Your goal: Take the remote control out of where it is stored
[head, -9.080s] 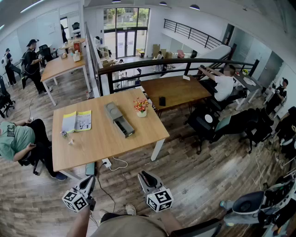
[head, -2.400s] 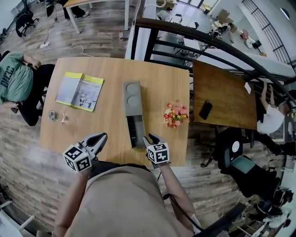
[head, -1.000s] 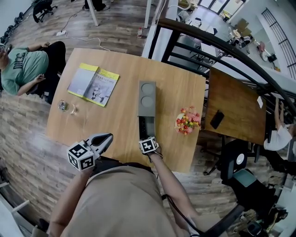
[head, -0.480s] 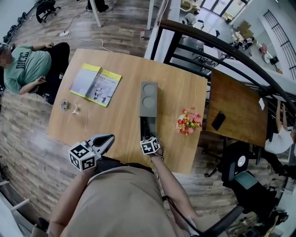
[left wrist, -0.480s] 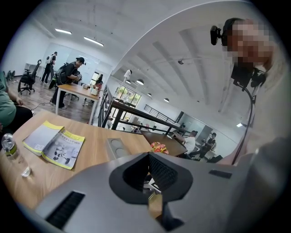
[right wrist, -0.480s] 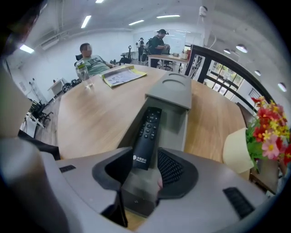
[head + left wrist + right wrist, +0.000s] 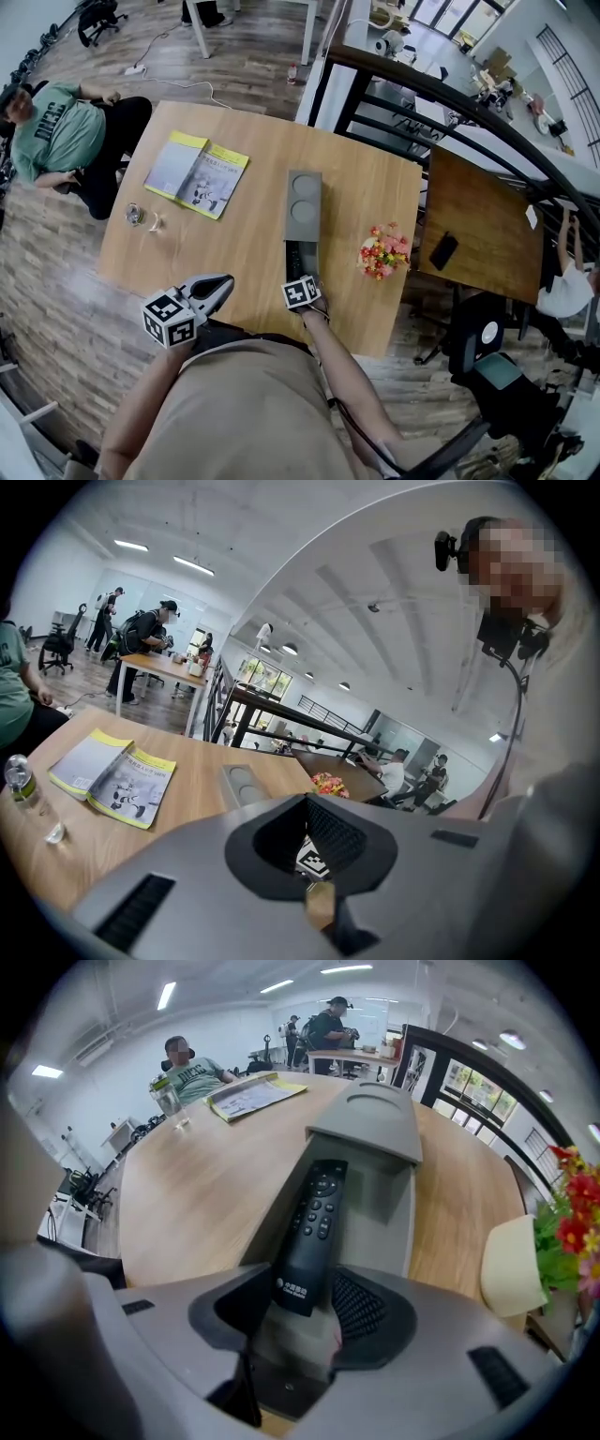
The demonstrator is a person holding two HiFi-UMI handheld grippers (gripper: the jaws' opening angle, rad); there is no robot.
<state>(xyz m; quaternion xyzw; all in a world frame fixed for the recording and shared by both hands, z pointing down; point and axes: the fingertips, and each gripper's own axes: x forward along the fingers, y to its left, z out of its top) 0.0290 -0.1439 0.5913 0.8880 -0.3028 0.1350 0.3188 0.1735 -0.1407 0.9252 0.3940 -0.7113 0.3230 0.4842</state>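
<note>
The right gripper (image 7: 302, 1302), jaws just opening wider, loosely straddles the near end of the remote control (image 7: 314, 1218) lying in its grey holder (image 7: 375, 1115), while the left gripper (image 7: 220, 284) hovers pinched closed and empty.

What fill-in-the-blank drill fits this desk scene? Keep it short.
The remote control lies in an open gray case; its colour is ___.
The lid of the case shows ___ round recesses.
In the head view, the flowers stand to the case's ___.
Missing: black; two; right.

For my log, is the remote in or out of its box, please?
In: the remote lies flat inside the open end of the grey box.
</note>
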